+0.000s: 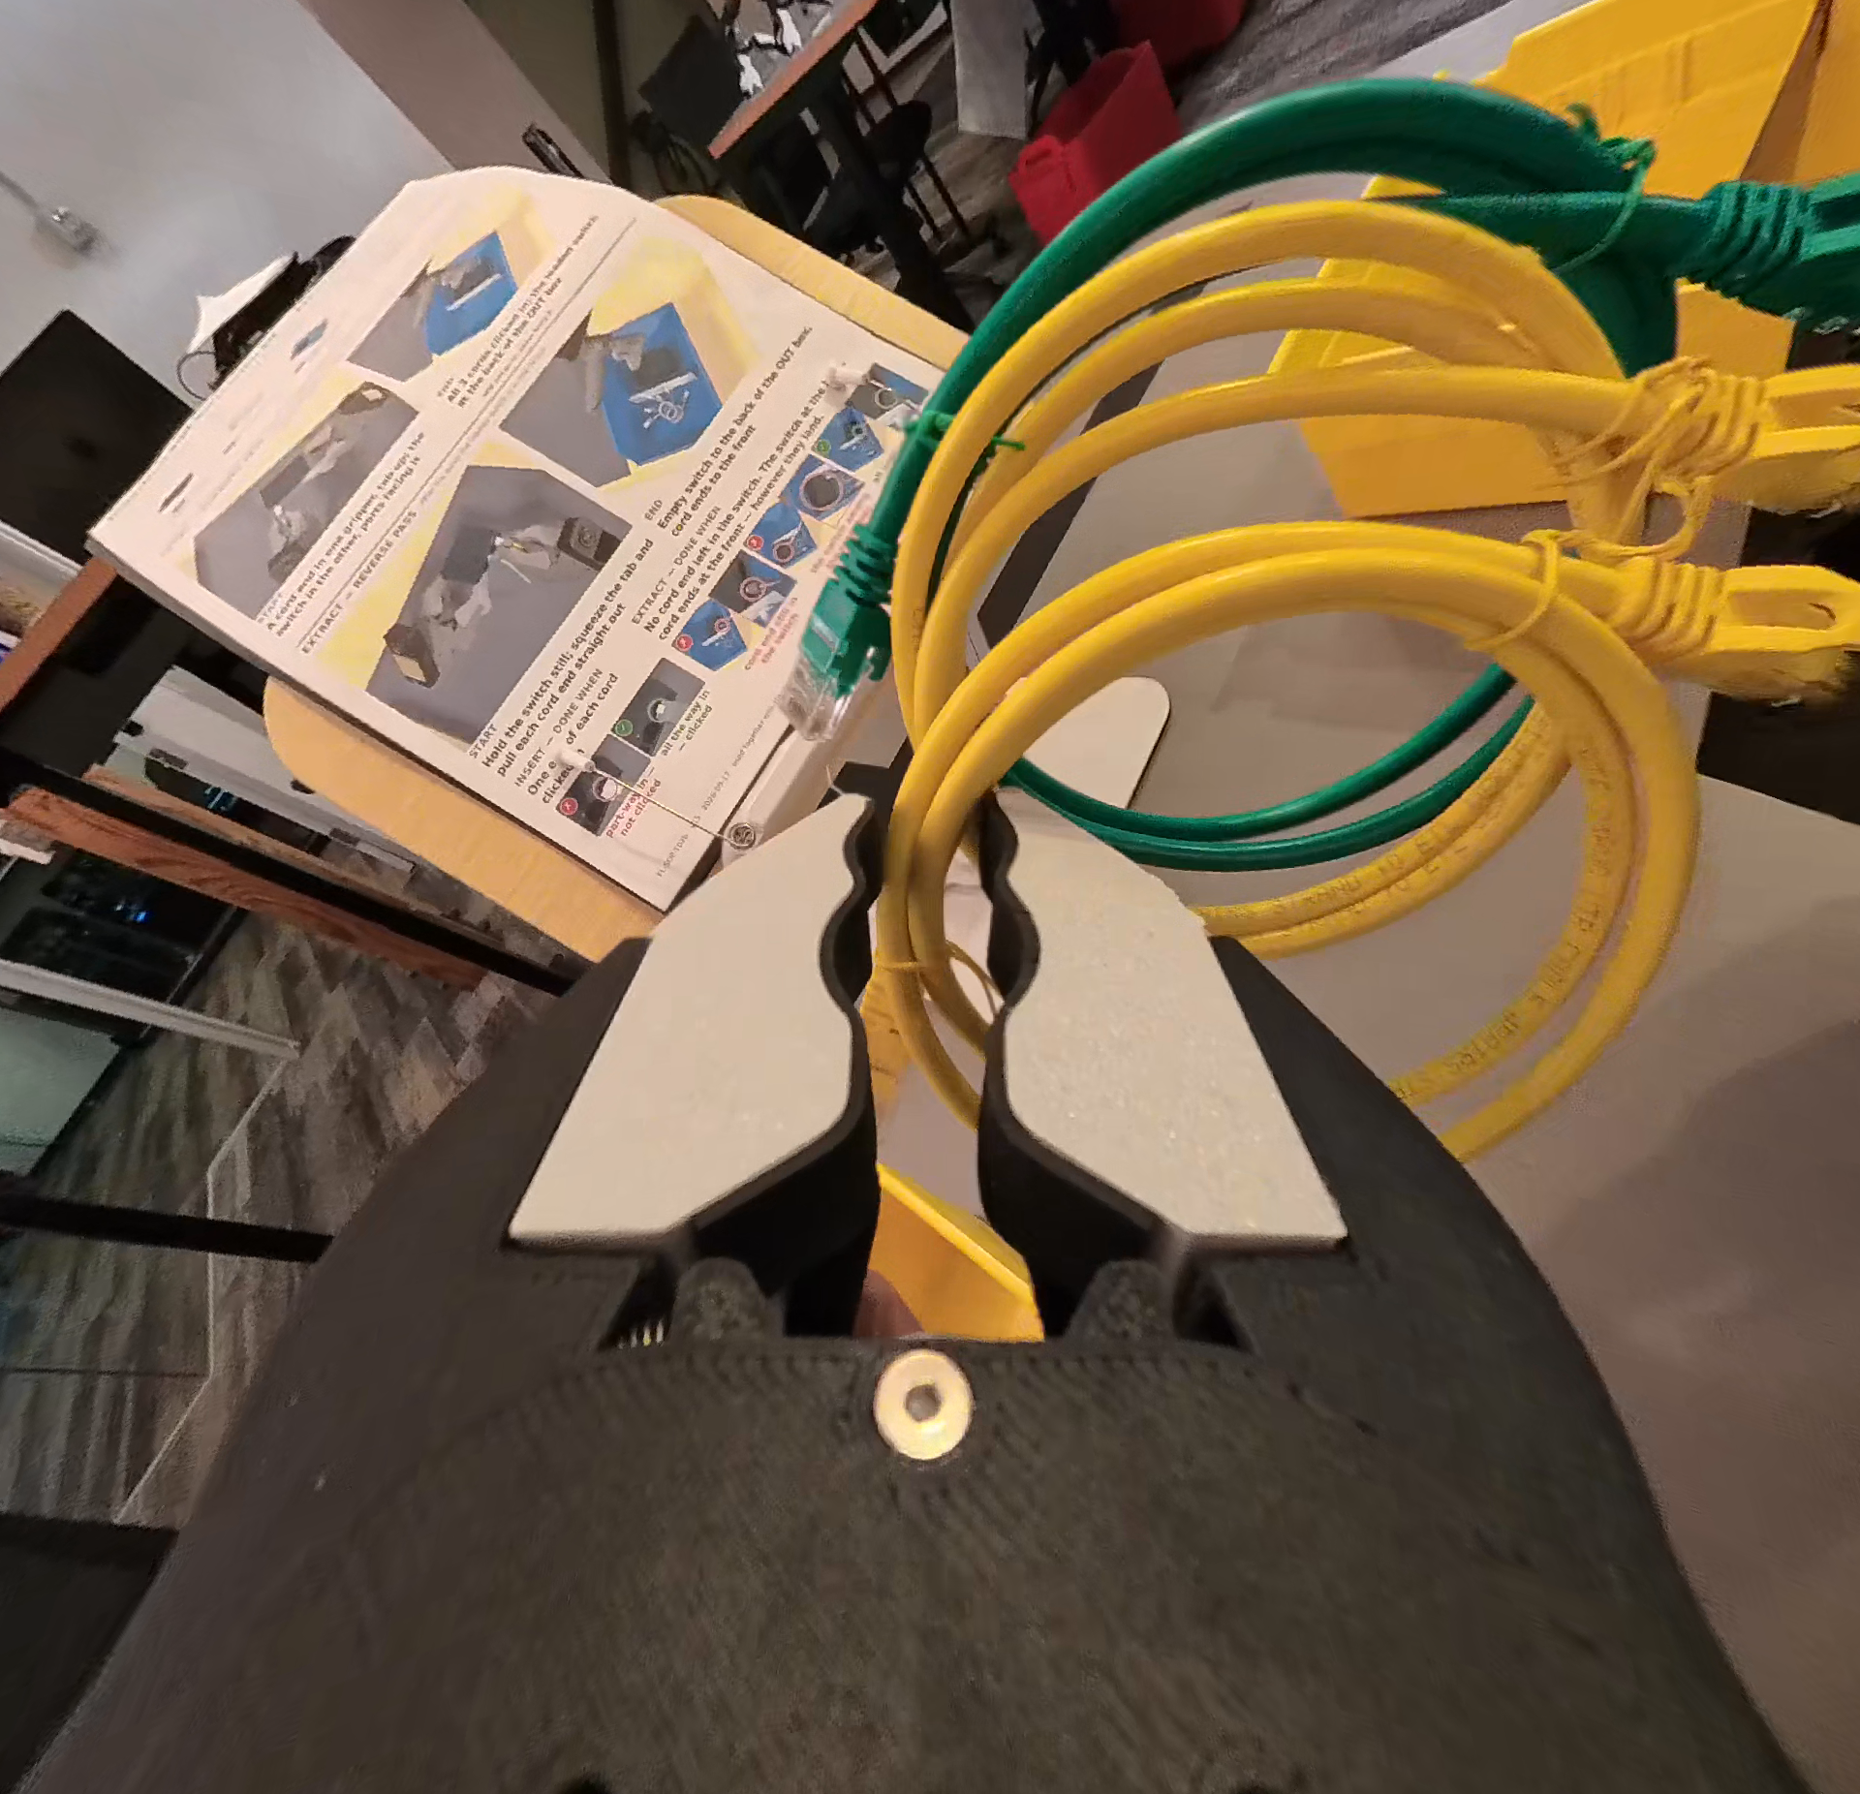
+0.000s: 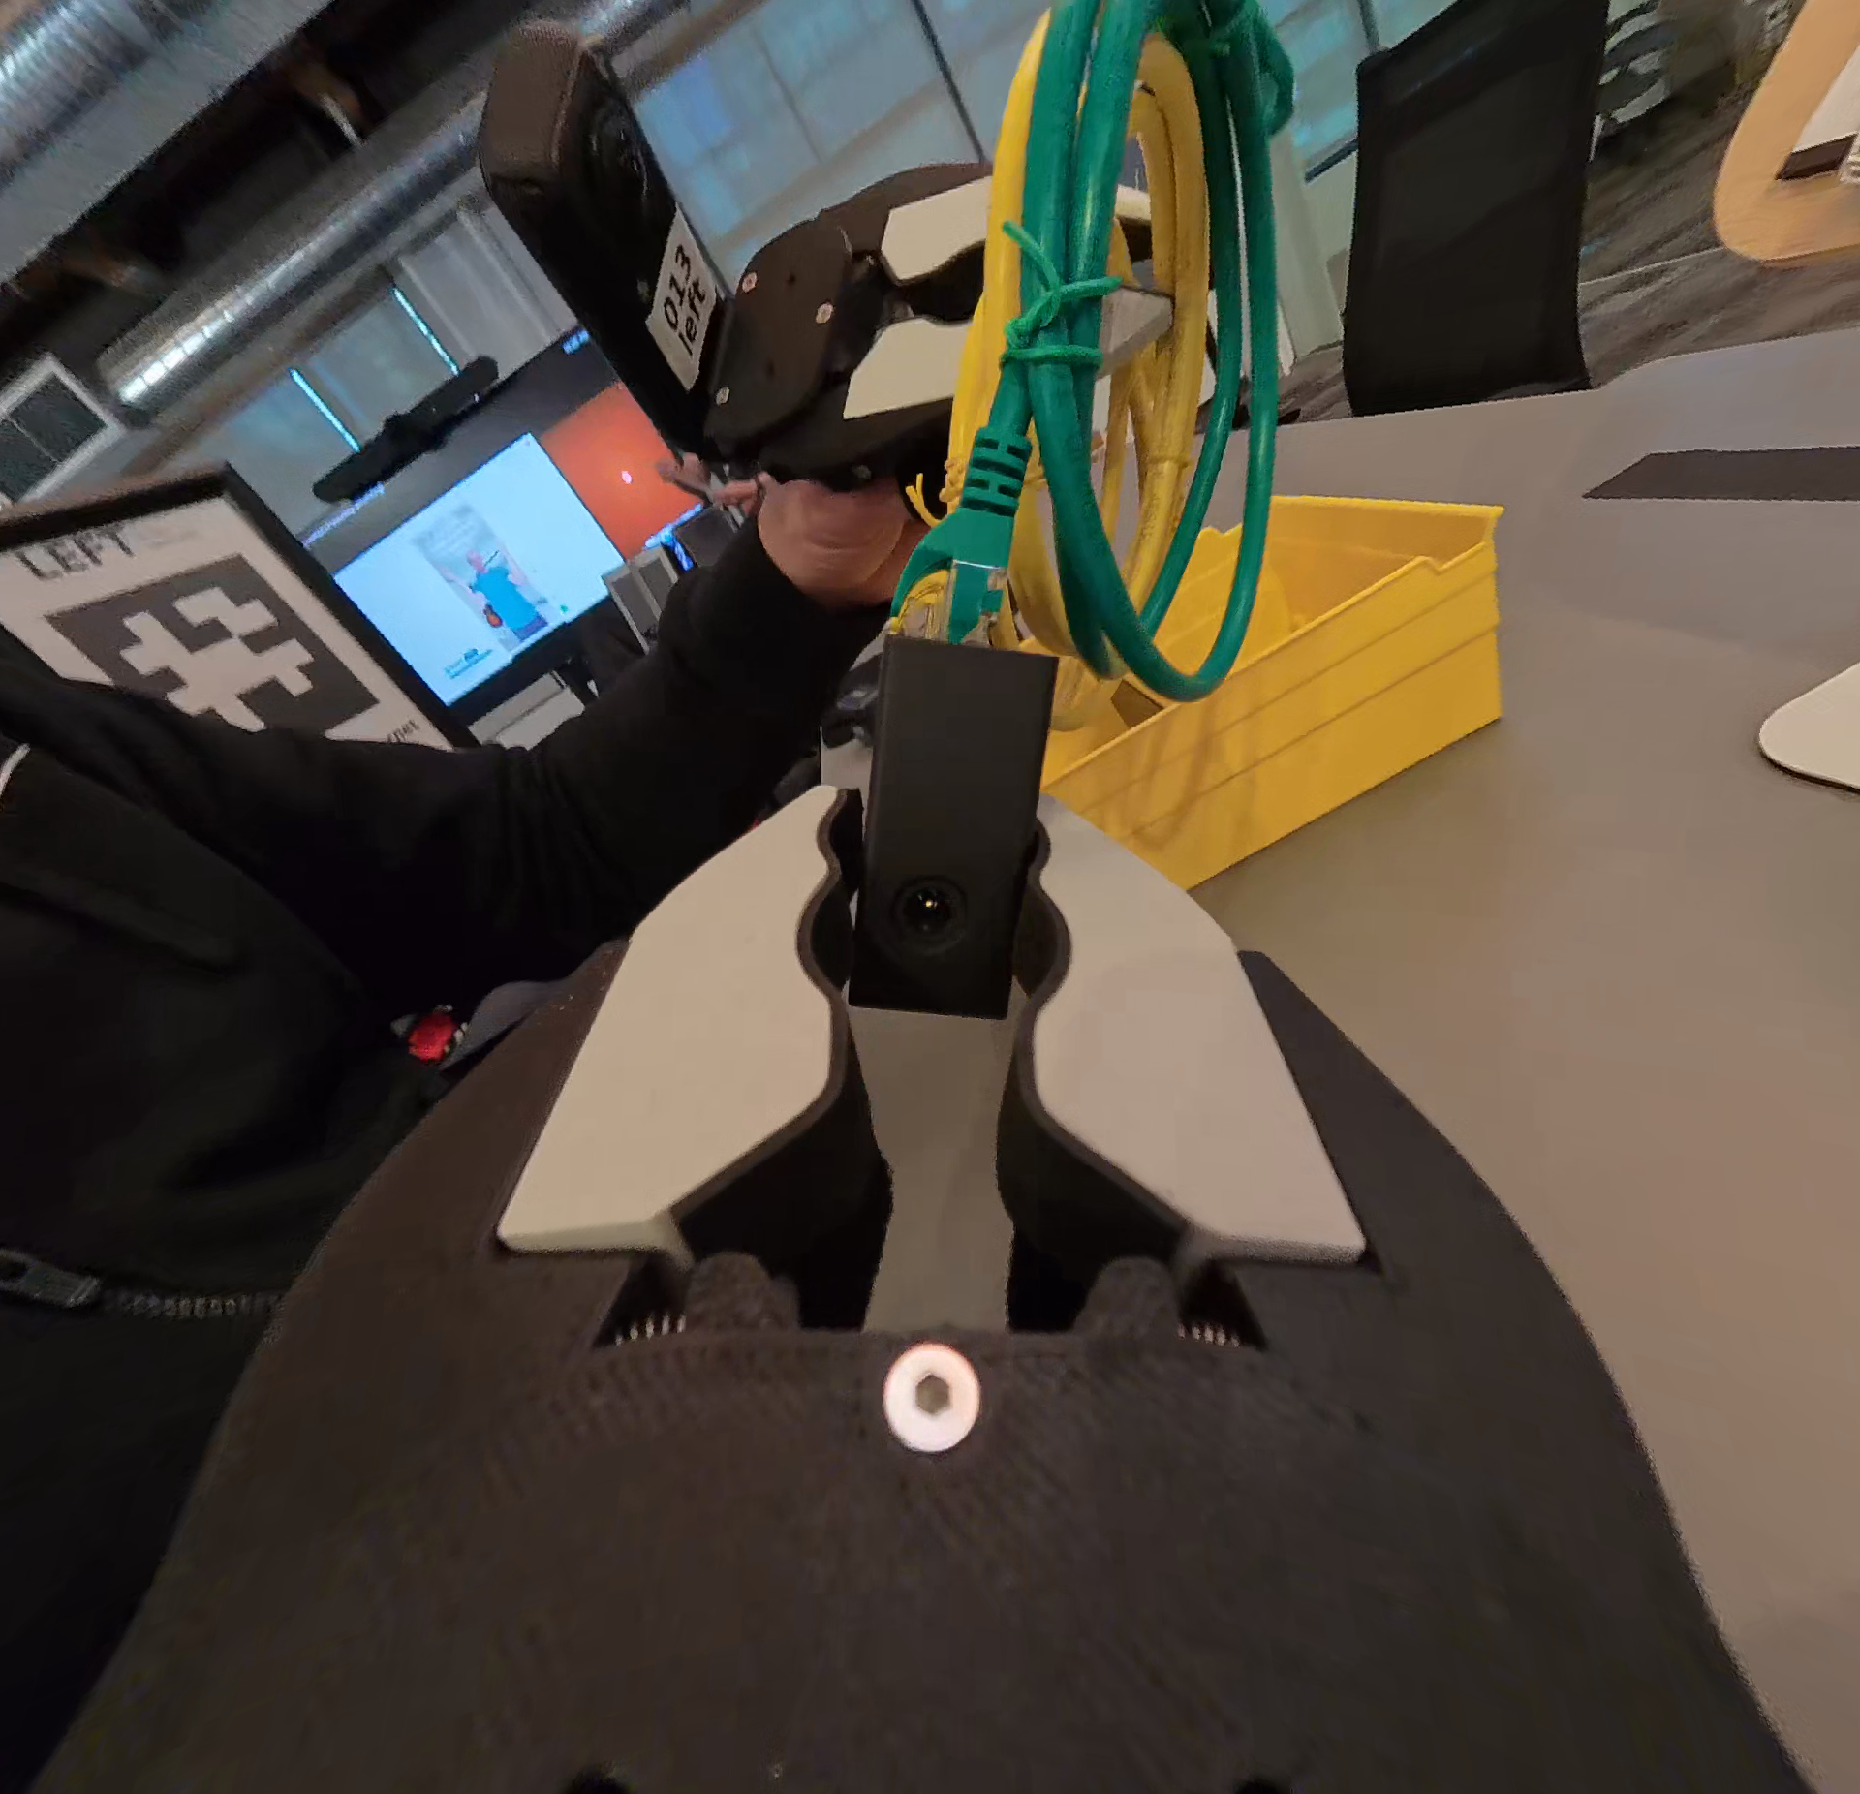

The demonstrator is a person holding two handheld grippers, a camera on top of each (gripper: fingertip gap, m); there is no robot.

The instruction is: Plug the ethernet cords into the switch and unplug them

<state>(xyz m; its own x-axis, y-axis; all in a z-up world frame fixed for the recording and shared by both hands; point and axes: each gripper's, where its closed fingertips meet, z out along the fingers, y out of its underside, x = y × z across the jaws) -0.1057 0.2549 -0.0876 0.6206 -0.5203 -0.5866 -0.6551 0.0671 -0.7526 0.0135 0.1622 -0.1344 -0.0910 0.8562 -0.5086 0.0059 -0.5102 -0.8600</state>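
Yellow bin: the yellow bin (image 2: 1298, 679) sits open on the grey table (image 2: 1510, 1041). What is inside it is hidden by the cords.
Switch: the black switch (image 2: 946, 840) is squeezed tight between the right gripper (image 2: 931, 840) fingers, held up above the table.
Cords: the looped yellow cords (image 1: 1308, 639) and green cord (image 1: 1157, 236) hang in the air. Some ends are plugged into the switch.
Left gripper: the left gripper (image 1: 931, 840) pinches a yellow cord loop.
Writing: a paper sheet (image 1: 483, 518) with pictures and words leans on a wooden board (image 1: 433, 800). A white sticker is on the left gripper.
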